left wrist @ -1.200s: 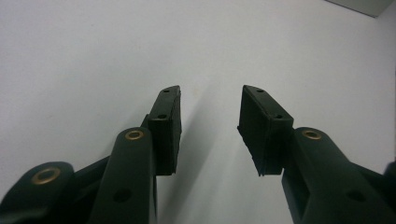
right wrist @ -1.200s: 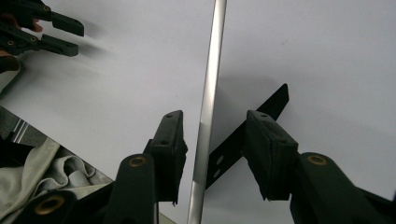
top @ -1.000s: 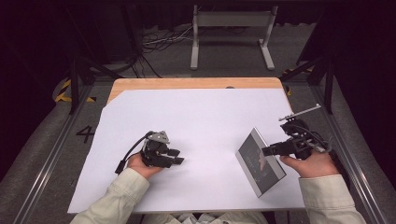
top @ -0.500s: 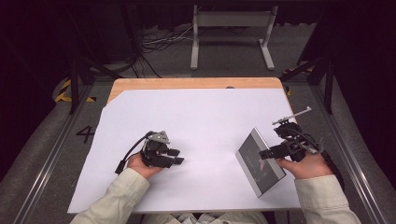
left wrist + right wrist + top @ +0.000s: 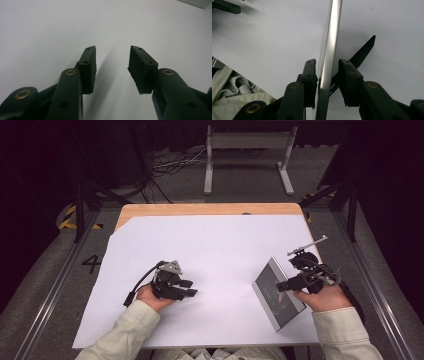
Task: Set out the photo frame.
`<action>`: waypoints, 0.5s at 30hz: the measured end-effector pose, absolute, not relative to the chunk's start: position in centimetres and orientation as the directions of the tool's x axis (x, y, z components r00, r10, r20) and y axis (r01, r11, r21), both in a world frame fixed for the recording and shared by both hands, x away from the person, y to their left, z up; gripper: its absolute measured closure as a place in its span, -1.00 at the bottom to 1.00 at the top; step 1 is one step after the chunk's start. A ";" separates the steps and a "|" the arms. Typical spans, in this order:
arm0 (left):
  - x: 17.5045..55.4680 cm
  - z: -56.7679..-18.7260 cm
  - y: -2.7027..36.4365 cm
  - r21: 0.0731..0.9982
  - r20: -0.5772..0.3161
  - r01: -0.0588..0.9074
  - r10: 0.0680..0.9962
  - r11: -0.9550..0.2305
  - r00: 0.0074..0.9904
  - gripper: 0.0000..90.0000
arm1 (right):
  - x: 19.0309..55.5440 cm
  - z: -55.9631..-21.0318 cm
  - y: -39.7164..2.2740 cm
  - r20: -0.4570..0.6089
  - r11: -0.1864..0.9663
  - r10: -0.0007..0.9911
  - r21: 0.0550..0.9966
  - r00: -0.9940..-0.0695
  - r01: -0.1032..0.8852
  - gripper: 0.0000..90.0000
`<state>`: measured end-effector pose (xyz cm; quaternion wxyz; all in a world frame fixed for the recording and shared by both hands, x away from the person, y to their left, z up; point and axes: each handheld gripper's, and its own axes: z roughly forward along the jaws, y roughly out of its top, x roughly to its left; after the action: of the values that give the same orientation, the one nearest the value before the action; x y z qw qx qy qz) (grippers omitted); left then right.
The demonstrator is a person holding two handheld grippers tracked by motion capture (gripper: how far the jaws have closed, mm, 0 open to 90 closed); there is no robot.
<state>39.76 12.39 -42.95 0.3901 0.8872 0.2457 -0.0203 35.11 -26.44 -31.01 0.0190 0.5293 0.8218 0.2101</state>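
Observation:
A silver-edged dark panel [image 5: 278, 296] stands tilted on the white table at the right. My right gripper [image 5: 281, 287] reaches over its upper right edge from the right. In the right gripper view that silver edge [image 5: 332, 42] runs up between the jaws of the right gripper [image 5: 327, 63], close to the left pad, with a gap at the right pad. These jaws have just been closing on it. A black prop leg [image 5: 362, 50] sticks out behind the panel. My left gripper [image 5: 190, 288] rests on the table at the left, open [image 5: 112, 48] and holding nothing.
White sheet [image 5: 215, 245] covers the table, with a wooden strip [image 5: 210, 209] at the back edge. A metal stand [image 5: 246, 142] and cables lie on the floor beyond. The left gripper [image 5: 225, 6] and a pale sleeve [image 5: 229, 92] show in the right gripper view.
The right gripper has shifted slightly left and down toward the panel, and its jaws have narrowed around the edge. The left gripper has stayed put.

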 end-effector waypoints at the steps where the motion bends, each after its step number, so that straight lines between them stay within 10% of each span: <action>1: 39.8 -42.9 12.4 0.682 -0.228 0.452 0.420 -0.575 0.878 0.29 | 35.1 -31.0 -26.5 0.190 0.354 0.877 0.365 -0.441 0.861 0.52; 15: 39.8 -42.9 12.5 0.682 -0.232 0.456 0.423 -0.572 0.876 0.29 | 34.9 -30.6 -25.8 0.130 0.383 0.881 0.366 -0.454 0.848 0.65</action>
<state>39.80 12.49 -42.92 0.3906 0.8863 0.2480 -0.0214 34.85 -25.82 -30.63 0.0431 0.5207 0.8304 0.1934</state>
